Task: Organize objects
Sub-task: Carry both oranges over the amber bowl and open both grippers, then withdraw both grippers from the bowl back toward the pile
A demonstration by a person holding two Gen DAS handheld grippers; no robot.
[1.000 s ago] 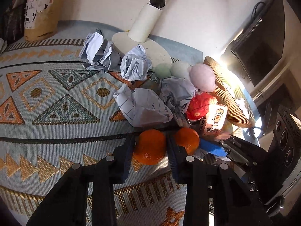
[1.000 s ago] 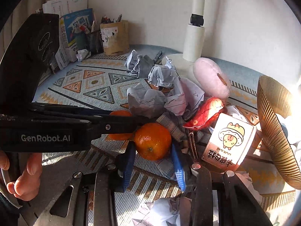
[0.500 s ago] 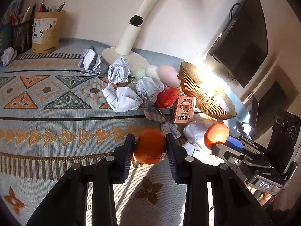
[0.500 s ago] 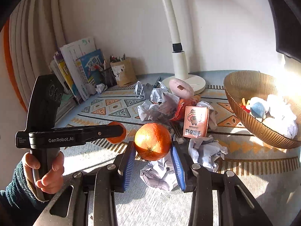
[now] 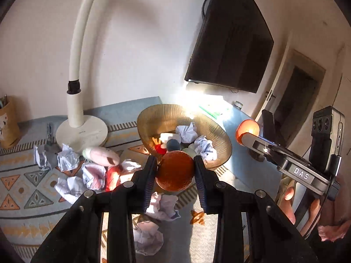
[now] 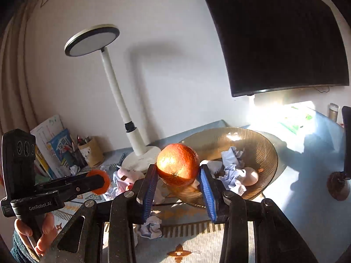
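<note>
Above the bench, each gripper holds one orange: left gripper (image 5: 175,173), right gripper (image 6: 178,171). Firm, round, probably slippery fruit; grip across the widest part.

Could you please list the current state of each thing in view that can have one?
left gripper: jaws shut on an orange, raised.
left orange: clamped, off the mat.
right gripper: jaws shut on the other orange.
right orange: clamped, lifted in front of the bowl.
bowl: upright, partly filled with crumpled paper and toys.
desk lamp: upright; lit or not cannot be told.
wall screen: dark.
</note>
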